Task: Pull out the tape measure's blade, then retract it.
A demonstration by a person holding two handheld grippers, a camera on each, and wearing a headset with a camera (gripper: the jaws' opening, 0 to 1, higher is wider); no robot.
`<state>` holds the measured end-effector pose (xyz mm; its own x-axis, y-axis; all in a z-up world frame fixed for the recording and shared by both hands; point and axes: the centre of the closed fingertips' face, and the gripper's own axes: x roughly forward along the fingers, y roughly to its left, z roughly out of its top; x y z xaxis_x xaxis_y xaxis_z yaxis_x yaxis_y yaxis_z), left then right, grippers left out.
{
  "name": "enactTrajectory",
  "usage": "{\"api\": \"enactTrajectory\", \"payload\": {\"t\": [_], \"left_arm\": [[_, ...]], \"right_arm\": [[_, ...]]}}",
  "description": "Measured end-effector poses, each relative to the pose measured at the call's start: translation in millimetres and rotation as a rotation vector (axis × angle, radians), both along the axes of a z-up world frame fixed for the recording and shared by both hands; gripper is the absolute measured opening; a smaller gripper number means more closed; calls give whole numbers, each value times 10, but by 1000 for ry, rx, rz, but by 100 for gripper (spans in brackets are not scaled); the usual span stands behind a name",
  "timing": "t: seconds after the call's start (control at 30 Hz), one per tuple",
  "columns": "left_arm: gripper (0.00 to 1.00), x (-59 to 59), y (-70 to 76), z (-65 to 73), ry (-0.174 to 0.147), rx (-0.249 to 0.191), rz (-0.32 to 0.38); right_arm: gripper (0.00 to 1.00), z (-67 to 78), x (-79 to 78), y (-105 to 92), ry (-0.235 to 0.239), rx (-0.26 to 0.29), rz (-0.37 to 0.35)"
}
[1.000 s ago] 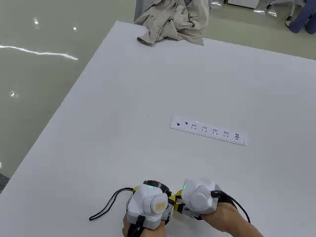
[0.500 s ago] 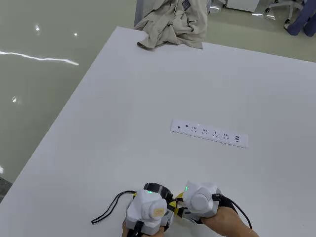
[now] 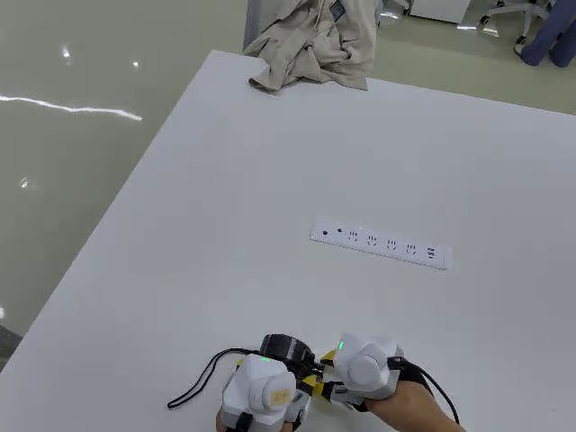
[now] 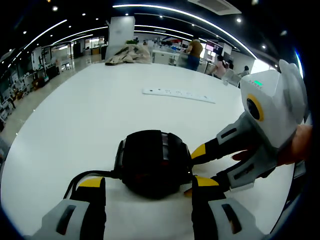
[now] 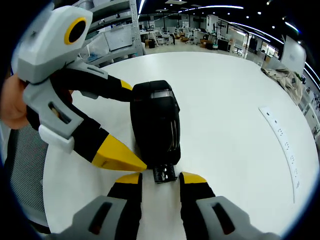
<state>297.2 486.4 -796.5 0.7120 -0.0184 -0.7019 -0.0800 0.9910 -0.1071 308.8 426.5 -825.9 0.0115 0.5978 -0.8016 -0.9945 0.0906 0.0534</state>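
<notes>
**Right jaws lined up on the hook, blade not out yet**

The tape measure lies flat on the table, at the near edge right in front of the person, with a gripper at each side of it. The power strip is well apart, further up the table.

Left gripper: the jaws straddle the black case from the side, one tip on each flank. In the right gripper view both tips look to be touching the case, so I read it as clamped. Can't judge how firmly.

Right gripper: the jaws are slightly spread, one tip on each side of the end hook, with a thin gap on both sides. Not pinching.

Key geometry:
- The case's long axis runs straight ahead of the right jaws, with the mouth end facing them and the hook right at the tips.
- The left jaws cross that axis roughly square.
- So the blade exits toward the right gripper. Right is nearer the hook; left is the anchor.

My read: the step in hand is closing on the hook, and no blade is showing past the mouth. The next move should be to pinch, then draw straight back along the case axis, to the person's right. An off-axis pull would likely twist the case in the left jaws. The hook is small, so the tips could slip off it.

The cord trails off the far end to the left, away from the pull line.
</notes>
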Motion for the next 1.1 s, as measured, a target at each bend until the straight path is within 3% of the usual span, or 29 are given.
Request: {"api": "enactTrajectory", "payload": {"t": [0.1, 0.53, 0.73, 1.1], "left_arm": [[69, -17, 10, 0, 0, -4, -4], [74, -136, 142, -11, -9, 6, -29], [79, -186, 173, 12, -33, -10, -40], [83, -278, 203, 23, -40, -11, -58]], "right_arm": [[31, 16, -8, -27, -1, 0, -20], [37, 19, -3, -131, 19, 67, -229], [38, 39, -55, -169, 16, 85, -267], [44, 190, -133, -229, 16, 126, -349]]}}
